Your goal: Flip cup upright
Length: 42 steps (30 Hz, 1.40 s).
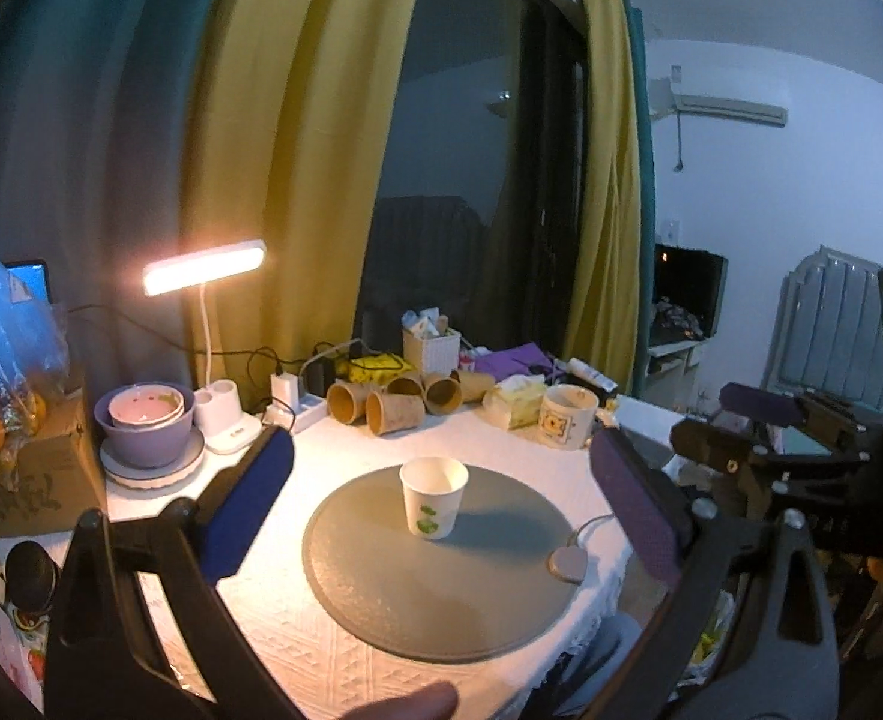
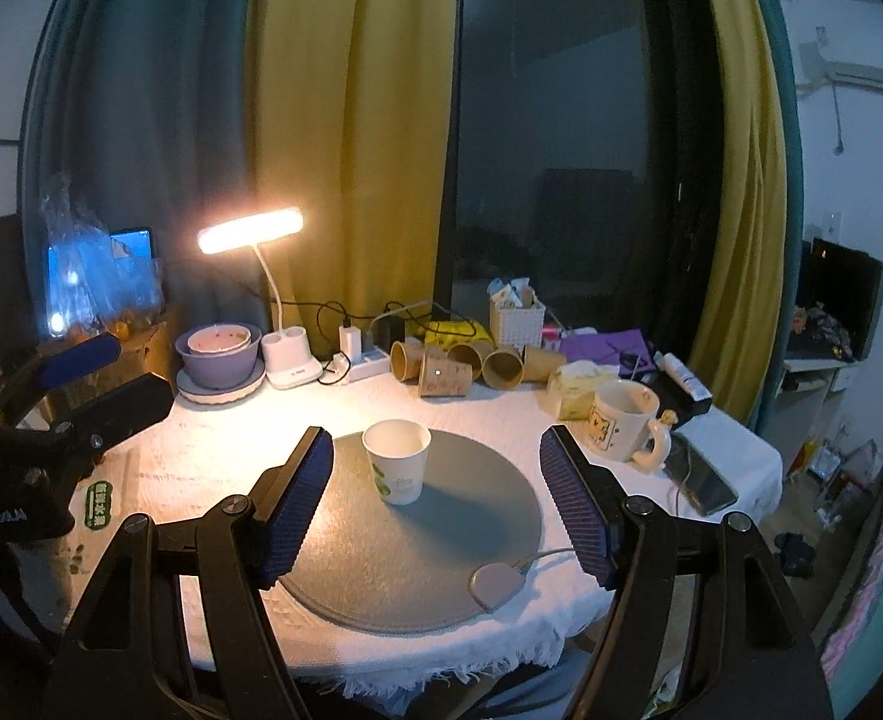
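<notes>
Left gripper (image 1: 441, 498): fingers spread wide, nothing between them. Blue pads face inward; left pad (image 1: 249, 510) appears sharp, right pad (image 1: 636, 516) appears blurred. A fingertip of the person's hand (image 1: 405, 703) shows at the bottom edge.

Right gripper (image 2: 435, 501): fingers likewise spread wide and unloaded, ribbed blue pads (image 2: 297, 504) facing each other, both fingers angled forward and slightly downward.

In the right wrist view the left gripper sits at far left, raised, fingers parted.

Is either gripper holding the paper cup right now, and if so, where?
Nothing is held. Both the left gripper and right gripper are open, and the paper cup stands upright, untouched, on the grey mat.
</notes>
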Tool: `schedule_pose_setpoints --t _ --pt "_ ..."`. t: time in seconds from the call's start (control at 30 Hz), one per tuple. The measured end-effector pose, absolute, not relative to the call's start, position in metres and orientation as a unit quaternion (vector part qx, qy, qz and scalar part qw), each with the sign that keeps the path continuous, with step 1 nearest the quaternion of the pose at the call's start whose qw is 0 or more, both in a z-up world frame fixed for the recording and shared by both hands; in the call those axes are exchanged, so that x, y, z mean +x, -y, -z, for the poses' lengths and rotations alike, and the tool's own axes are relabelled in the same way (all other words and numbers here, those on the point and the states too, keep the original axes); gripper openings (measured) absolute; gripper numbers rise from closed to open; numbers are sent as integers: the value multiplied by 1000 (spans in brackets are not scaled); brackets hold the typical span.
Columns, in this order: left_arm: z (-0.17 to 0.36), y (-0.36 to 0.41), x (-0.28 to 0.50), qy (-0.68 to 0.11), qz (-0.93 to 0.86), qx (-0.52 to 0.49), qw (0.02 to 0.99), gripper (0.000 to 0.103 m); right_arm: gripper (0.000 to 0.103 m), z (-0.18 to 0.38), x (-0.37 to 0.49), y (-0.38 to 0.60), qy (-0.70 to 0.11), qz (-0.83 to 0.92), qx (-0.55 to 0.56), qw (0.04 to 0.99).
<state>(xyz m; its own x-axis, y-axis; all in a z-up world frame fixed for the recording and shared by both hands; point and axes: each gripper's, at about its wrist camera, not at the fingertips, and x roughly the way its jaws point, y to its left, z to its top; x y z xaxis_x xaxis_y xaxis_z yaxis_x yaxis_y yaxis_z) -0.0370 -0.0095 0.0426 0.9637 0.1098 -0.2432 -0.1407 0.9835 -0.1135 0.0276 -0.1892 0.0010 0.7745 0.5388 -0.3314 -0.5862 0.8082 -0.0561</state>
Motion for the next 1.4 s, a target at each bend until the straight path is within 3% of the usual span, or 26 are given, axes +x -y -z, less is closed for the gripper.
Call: schedule_pose_setpoints --t 0.43,1.4 --pt "-67 16 -55 -88 -60 -54 993 100 75 -25 4 193 -131 -306 -71 940" --pt "-59 8 -49 -104 -73 -58 990 100 75 -25 7 187 -145 -312 -57 937"
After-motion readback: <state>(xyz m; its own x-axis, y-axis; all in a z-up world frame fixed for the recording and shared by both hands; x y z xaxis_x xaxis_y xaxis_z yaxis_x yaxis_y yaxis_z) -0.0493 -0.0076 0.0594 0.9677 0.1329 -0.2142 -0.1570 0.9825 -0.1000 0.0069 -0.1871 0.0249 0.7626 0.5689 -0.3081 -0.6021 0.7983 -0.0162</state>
